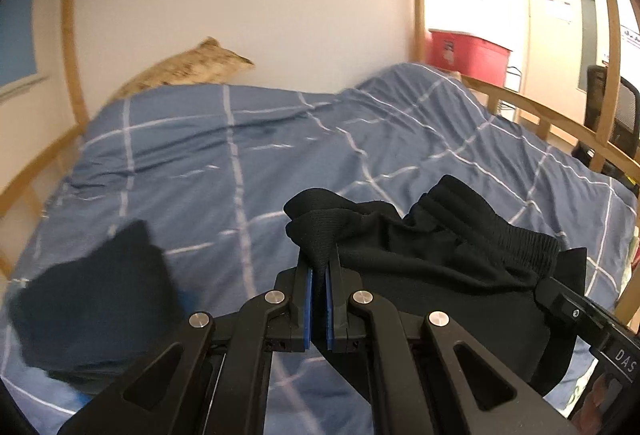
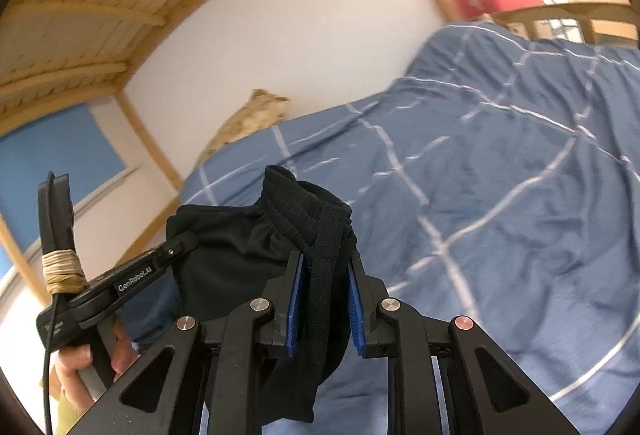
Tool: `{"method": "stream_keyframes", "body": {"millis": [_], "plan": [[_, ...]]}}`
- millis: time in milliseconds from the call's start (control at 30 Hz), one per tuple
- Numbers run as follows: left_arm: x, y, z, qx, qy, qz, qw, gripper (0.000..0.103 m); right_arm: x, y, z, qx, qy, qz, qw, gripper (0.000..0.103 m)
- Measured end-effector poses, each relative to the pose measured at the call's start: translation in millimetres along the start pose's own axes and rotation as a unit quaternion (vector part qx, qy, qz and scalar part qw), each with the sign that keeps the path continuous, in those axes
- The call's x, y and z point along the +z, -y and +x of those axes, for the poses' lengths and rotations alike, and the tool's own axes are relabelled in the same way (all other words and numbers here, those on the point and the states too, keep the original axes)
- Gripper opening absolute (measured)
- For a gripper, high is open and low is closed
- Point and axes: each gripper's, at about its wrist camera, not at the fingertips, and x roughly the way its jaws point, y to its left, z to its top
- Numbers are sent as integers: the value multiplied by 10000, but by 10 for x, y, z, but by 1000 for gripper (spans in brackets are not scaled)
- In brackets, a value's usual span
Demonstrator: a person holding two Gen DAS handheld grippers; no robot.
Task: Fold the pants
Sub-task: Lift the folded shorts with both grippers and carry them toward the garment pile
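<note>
In the left wrist view, the left gripper is squeezed tight on a bunch of the black pants. The pants hang in the air just ahead and off to its right, above the blue checked blanket. A dark folded pile sits on the blanket to its left.

In the right wrist view, the right gripper pinches the stretchy waistband between its 2 blue pads. The pants droop to its left and under it.

I think folding has barely started. The pants are bunched up, not flat, so every fold is left to do.
</note>
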Motion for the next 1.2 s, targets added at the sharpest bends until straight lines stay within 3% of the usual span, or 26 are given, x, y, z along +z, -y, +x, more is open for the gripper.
{"method": "stream_keyframes", "body": {"millis": [367, 667, 833, 1067, 1133, 1200], "plan": [[129, -1284, -494, 1028, 140, 46, 9946, 6, -174, -1391, 419, 834, -37, -421, 9956, 22], [211, -2240, -223, 1528, -54, 104, 9882, 6, -365, -2234, 1159, 1188, -230, -633, 9906, 22], [221, -2619, 29, 1537, -185, -47, 9879, 7, -492, -2487, 1558, 1122, -296, -702, 9908, 22], [34, -2822, 339, 1519, -608, -65, 9865, 7, -805, -2560, 1859, 1001, -640, -618, 9910, 24], [-60, -2865, 386, 1477, -760, -77, 9861, 7, -881, -2542, 1893, 834, -734, -592, 9920, 27], [-136, -2908, 401, 1522, -848, -51, 9847, 7, -933, -2539, 1869, 481, -702, -658, 9942, 42]]}}
